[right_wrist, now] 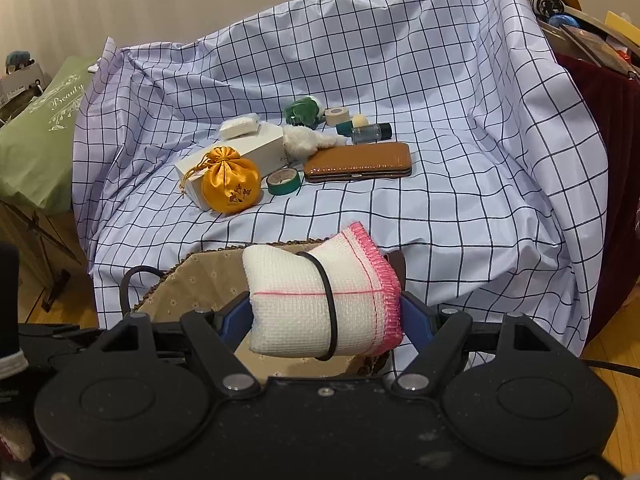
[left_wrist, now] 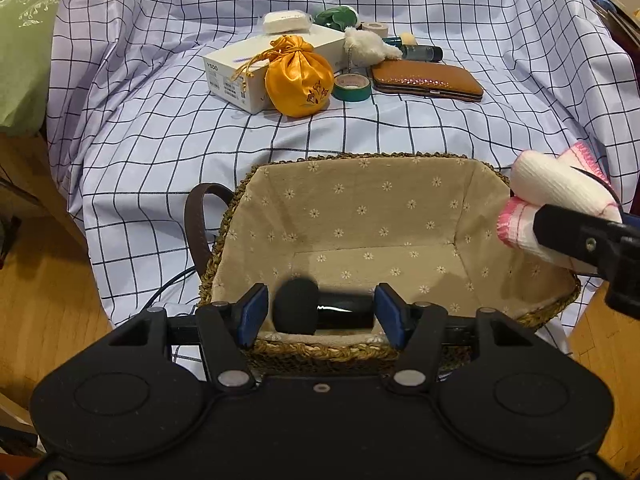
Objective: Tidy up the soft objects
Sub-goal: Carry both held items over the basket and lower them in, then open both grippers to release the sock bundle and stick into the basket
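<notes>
A woven basket (left_wrist: 280,350) with a beige floral lining stands at the front of the checked cloth. My left gripper (left_wrist: 320,312) is open just above its near rim, with a black foam-tipped object (left_wrist: 298,306) lying between the fingers inside the basket. My right gripper (right_wrist: 326,316) is shut on a rolled white cloth with pink edging and a black band (right_wrist: 316,312); it hangs at the basket's right rim in the left wrist view (left_wrist: 548,196). A yellow satin pouch (left_wrist: 298,78), a white fluffy toy (left_wrist: 370,46) and a green soft item (left_wrist: 336,16) lie further back.
A white box (left_wrist: 256,64), a white packet (left_wrist: 286,22), a green tape roll (left_wrist: 352,87), a brown case (left_wrist: 428,79), small bottles (left_wrist: 422,52) and a beige tape roll (left_wrist: 376,29) sit on the checked cloth (left_wrist: 400,128). A green bag (left_wrist: 24,40) is at the left. Wooden floor lies on both sides.
</notes>
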`<state>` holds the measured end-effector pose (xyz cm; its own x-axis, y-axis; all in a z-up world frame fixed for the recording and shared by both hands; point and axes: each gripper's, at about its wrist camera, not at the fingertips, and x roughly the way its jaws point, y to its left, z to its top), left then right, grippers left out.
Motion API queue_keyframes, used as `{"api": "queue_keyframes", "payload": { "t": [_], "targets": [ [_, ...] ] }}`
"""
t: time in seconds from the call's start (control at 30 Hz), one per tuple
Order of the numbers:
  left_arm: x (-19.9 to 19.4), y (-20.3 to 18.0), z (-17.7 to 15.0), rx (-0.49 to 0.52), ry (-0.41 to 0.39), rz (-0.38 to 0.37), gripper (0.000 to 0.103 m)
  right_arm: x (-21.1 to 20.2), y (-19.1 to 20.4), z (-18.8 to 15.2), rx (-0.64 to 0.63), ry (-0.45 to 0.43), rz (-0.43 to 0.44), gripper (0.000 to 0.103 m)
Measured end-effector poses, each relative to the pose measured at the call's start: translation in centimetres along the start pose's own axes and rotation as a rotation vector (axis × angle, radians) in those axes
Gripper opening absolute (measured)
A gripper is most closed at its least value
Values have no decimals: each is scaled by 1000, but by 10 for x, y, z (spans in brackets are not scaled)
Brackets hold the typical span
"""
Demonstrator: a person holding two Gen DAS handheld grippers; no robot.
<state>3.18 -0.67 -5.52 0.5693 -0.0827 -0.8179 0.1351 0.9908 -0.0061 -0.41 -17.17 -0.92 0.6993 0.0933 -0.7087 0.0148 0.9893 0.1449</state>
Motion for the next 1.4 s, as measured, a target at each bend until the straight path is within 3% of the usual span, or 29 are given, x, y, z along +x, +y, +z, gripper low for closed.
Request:
{"api": "queue_keyframes", "payload": {
  "t": [0.17,1.4],
  "targets": [
    [-3,1,-1,-6,-12,9,65,1,1,0,-8,7,4,77],
    [-8,3,-4,-7,-23,23,68,2,2,-2,-25,15,30,79]
  ]
}}
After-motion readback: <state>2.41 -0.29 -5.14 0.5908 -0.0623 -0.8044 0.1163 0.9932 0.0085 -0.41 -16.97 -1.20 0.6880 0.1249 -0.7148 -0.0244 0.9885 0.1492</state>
